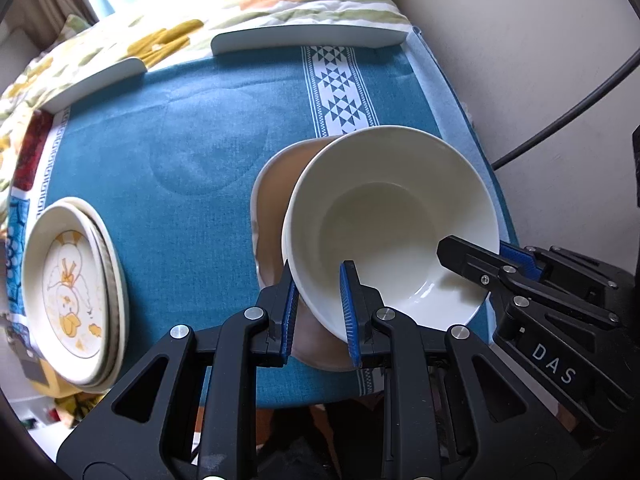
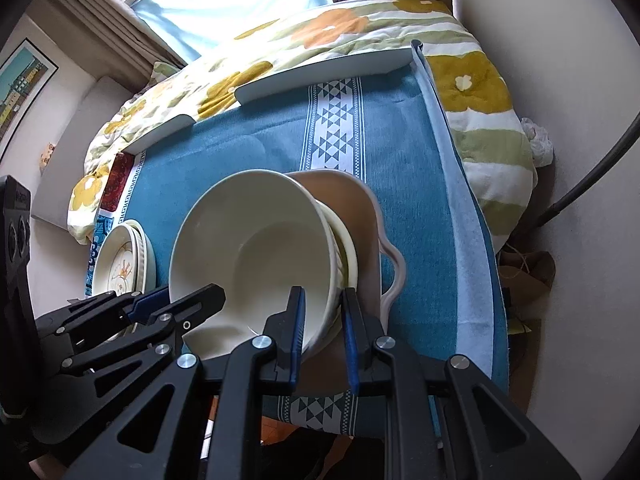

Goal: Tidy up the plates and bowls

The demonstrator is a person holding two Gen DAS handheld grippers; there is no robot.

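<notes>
A cream bowl [image 1: 384, 216] sits tilted inside a larger tan bowl with a wavy rim [image 1: 276, 184] on the blue cloth. My left gripper [image 1: 318, 312] is shut on the cream bowl's near-left rim, one finger inside and one outside. My right gripper [image 2: 322, 328] is shut on the same bowl [image 2: 256, 248] at its near-right rim; it also shows in the left wrist view [image 1: 480, 268]. The tan bowl [image 2: 348, 208] lies behind and under the cream bowl. A stack of chick-pattern plates [image 1: 68, 292] lies at the left, and also shows in the right wrist view [image 2: 124, 260].
The blue patterned cloth [image 1: 192, 152] covers a table with a raised white rim [image 1: 308, 36] at the far edge. A flowered quilt [image 2: 320, 28] lies beyond it. A wall and a dark cable [image 1: 560, 120] are on the right.
</notes>
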